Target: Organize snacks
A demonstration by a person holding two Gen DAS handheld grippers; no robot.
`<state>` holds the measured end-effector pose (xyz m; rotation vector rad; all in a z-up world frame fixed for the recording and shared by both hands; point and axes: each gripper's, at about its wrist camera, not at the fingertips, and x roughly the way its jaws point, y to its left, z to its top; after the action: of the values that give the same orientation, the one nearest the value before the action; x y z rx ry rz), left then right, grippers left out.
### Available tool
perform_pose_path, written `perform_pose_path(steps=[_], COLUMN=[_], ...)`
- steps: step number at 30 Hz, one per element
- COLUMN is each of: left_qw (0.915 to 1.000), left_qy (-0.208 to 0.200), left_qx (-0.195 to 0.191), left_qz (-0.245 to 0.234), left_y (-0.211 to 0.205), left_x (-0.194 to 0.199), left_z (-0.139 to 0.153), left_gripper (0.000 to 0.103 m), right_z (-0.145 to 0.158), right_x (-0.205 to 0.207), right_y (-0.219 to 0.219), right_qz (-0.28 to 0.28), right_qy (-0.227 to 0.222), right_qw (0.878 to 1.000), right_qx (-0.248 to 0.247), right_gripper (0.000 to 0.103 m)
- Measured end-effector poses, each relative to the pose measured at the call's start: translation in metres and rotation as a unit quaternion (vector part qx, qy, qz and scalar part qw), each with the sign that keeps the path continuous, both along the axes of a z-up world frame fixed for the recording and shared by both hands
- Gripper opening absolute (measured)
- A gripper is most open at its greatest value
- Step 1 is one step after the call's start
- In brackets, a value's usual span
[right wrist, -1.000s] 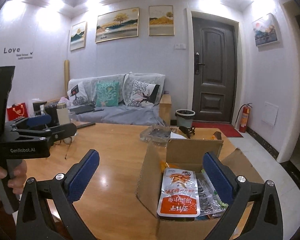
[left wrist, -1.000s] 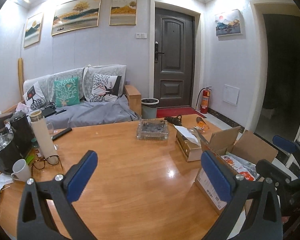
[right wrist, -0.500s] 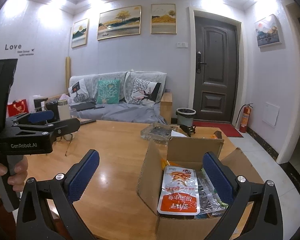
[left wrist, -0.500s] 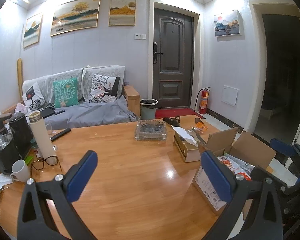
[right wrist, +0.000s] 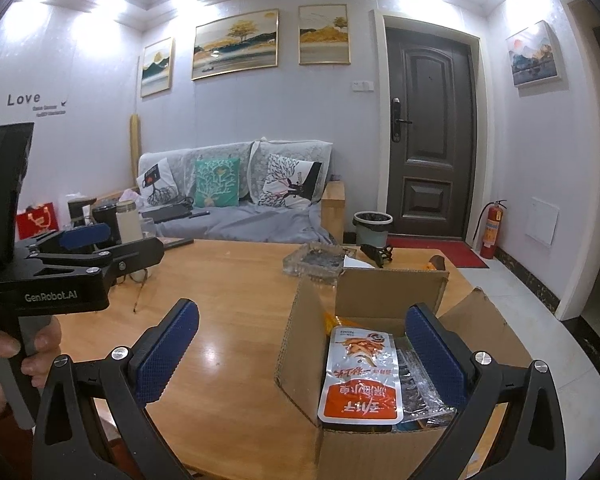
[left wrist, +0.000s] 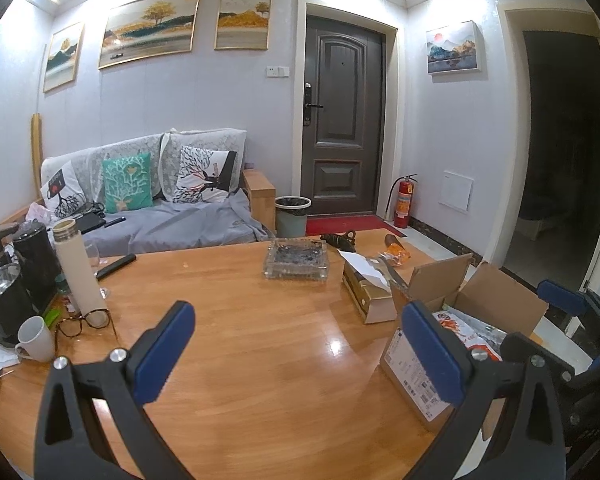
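An open cardboard box (right wrist: 364, 292) stands on the wooden table (right wrist: 236, 280) at its right side; it also shows in the left wrist view (left wrist: 496, 300). Inside lies an orange and silver snack pouch (right wrist: 362, 380) on top of clear-wrapped packs (right wrist: 420, 380). My right gripper (right wrist: 300, 348) is open and empty, held above the box's near left wall. My left gripper (left wrist: 300, 352) is open and empty over bare table, left of the box. The left gripper's body (right wrist: 72, 272) shows in the right wrist view, held by a hand.
A glass ashtray (left wrist: 296, 258) and a tissue box (left wrist: 368, 288) sit beyond the cardboard box. A white bottle (left wrist: 78, 272), black kettles (left wrist: 32, 264), a white mug (left wrist: 36, 338) and glasses (left wrist: 86, 320) crowd the table's left edge. A sofa (left wrist: 160, 208) stands behind.
Both grippers have drifted slightly; the box sits a little lower in the right wrist view. Both stay open and empty.
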<state>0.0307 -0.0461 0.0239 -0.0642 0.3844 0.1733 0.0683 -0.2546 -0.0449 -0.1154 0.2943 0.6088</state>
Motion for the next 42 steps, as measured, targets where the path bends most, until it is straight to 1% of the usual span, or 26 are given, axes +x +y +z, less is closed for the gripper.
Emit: perform_pose_path(steps=[11,24,42], left_qw=[1.0000,1.0000,1.0000], left_qy=[-0.003,-0.007,-0.005], left_qx=[0.003,-0.001,-0.003], left_qz=[0.001,0.004,0.005], left_y=[-0.0002,0.0023,0.0034], left_x=[0.0001,-0.0023,-0.0028], left_z=[-0.0014,0.0005,0.0012], left_gripper=[0.102,0.102,0.102], right_z=[-0.0002,0.0013,0.0035], right_x=[-0.0005,-0.0027,-0.0044], right_y=[-0.0013,-0.0042,-0.0058], right_qz=[0.004,0.002,-0.001], right_qy=[0.005,0.006,0.007], right_qw=[1.000,1.000,1.000], right_qx=[0.005,0.011,0.009], right_gripper=[0.103,0.103,0.103])
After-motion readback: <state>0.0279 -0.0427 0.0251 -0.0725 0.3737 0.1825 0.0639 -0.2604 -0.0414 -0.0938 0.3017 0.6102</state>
